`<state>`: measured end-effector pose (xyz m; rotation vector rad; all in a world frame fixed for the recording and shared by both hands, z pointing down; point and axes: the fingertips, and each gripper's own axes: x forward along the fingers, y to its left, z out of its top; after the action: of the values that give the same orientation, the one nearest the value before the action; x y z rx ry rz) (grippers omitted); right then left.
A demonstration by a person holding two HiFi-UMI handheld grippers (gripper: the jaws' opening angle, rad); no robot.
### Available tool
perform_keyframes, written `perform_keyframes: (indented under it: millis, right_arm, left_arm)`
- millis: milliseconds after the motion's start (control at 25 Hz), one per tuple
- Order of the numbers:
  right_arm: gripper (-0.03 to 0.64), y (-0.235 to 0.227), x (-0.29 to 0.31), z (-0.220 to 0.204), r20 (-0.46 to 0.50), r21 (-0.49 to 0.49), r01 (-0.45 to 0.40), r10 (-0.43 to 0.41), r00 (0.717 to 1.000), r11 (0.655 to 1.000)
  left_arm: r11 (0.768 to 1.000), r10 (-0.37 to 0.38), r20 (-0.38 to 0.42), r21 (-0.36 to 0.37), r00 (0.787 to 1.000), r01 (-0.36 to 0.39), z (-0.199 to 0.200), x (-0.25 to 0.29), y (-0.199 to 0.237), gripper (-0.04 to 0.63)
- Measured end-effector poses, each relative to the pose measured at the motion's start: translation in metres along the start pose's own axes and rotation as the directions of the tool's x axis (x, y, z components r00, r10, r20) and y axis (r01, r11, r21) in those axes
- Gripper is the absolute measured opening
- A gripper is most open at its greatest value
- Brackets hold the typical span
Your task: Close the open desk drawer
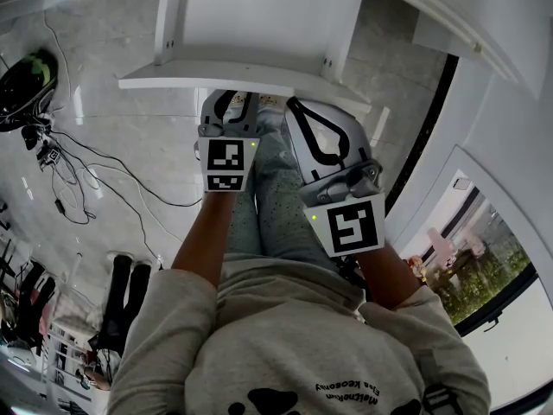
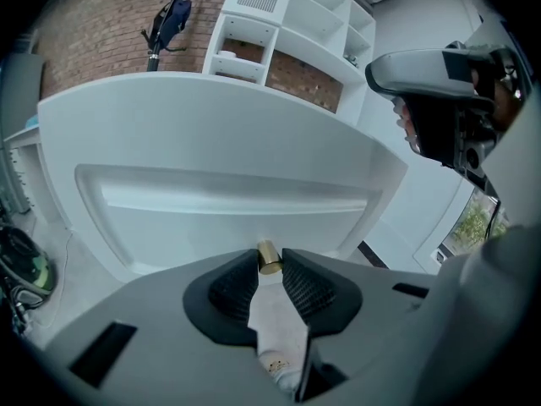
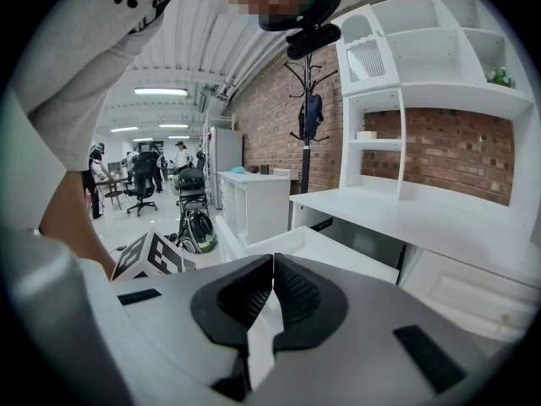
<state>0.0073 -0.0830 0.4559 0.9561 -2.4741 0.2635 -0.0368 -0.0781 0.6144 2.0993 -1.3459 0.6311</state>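
Currently the white desk (image 3: pixel 406 214) fills the right of my right gripper view. Its top edge runs out under the shelves (image 3: pixel 439 100), and the open drawer (image 3: pixel 330 252) juts from beneath it toward the room.

In the head view the drawer front (image 1: pixel 242 76) lies crosswise just above both tools, with the person's legs (image 1: pixel 268 193) directly below (so the tightest space is between that front edge and the legs). To the left the floor (image 1: pixel 130 119) lies open apart from loose cables (image 1: pixel 86 158) and a dark backpack (image 1: pixel 24 76). To the right a white wall panel (image 1: pixel 492 145) crowds in close.

The right gripper (image 3: pixel 272 265) hangs just beside the left one, short of the drawer front, with its jaws pressed together on nothing.

The left gripper (image 2: pixel 270 271) faces the recessed drawer front squarely. Its jaws are drawn in narrow around the small brass knob (image 2: pixel 269 257). The pads seem to touch the knob on both sides, though at this angle I can't swear to the right one.
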Motion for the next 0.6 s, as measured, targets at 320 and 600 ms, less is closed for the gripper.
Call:
perform_keyframes:
  millis: [320,600]
  right_arm:
    - [0.030,0.011,-0.005,-0.019,-0.090,-0.023,-0.039,0.037,0.995,0.999]
    - [0.030,0.006,0.004,-0.040,-0.104,-0.005,-0.033,0.032,0.994,0.999]
  left_arm:
    - [1.000,0.003,-0.023,-0.030,1.000,-0.003,0.002,0.001,0.001,0.094]
    - [0.999,-0.001,-0.020,-0.035,1.000,0.001,0.012,0.013,0.001,0.094]
